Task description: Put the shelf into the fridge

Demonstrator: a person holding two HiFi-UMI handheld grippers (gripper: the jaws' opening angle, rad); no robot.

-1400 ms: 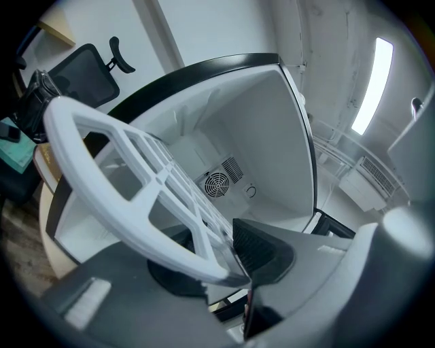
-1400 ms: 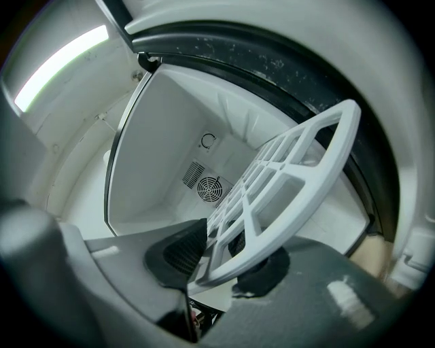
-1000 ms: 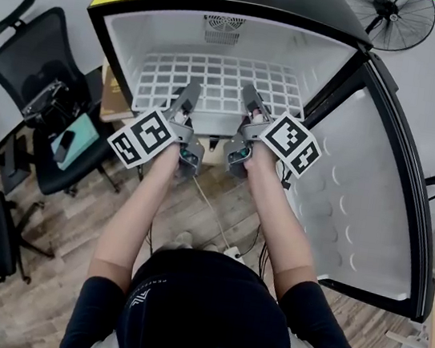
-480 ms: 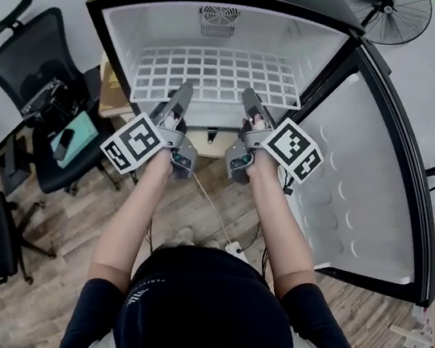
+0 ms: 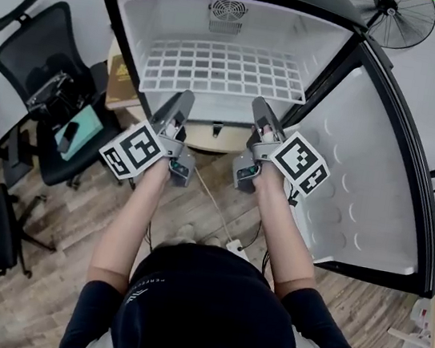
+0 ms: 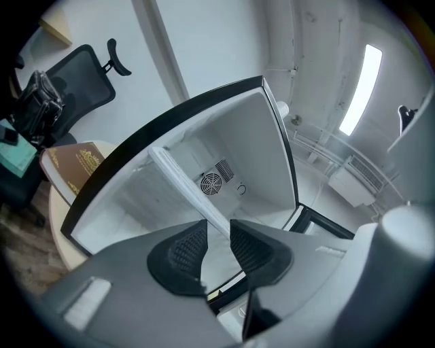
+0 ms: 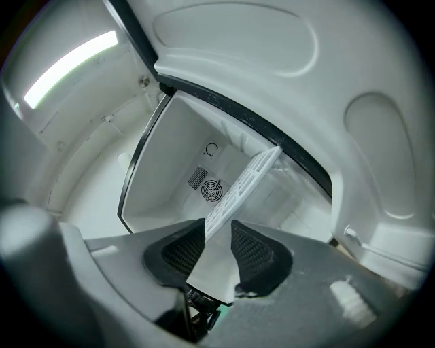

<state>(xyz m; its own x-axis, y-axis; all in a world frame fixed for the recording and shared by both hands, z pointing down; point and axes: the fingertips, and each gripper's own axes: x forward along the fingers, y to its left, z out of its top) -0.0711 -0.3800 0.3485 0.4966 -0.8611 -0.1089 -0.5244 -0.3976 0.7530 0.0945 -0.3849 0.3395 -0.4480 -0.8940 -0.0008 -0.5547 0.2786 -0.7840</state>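
The white grid shelf (image 5: 225, 69) lies flat inside the open black fridge (image 5: 132, 43), spanning its white interior. Both grippers hover just in front of the shelf's front edge. My left gripper (image 5: 187, 98) has its jaws closing; in the left gripper view (image 6: 217, 228) the shelf's edge (image 6: 178, 182) lines up with the gap beyond the tips, and the pads press on nothing. My right gripper (image 5: 260, 106) stands open. In the right gripper view (image 7: 218, 228) the shelf (image 7: 246, 180) runs away from the gap, untouched.
The fridge door (image 5: 362, 183) hangs wide open at the right. A low round table with a brown book (image 5: 122, 74) stands left of the fridge, beside black office chairs (image 5: 36, 61). A fan (image 5: 396, 17) stands at the back right. Cables and a power strip (image 5: 234, 251) lie on the wooden floor.
Both grippers have drawn back out of the fridge toward the person. The shelf stays lying inside, and the tips that overlapped it now sit at its front edge.
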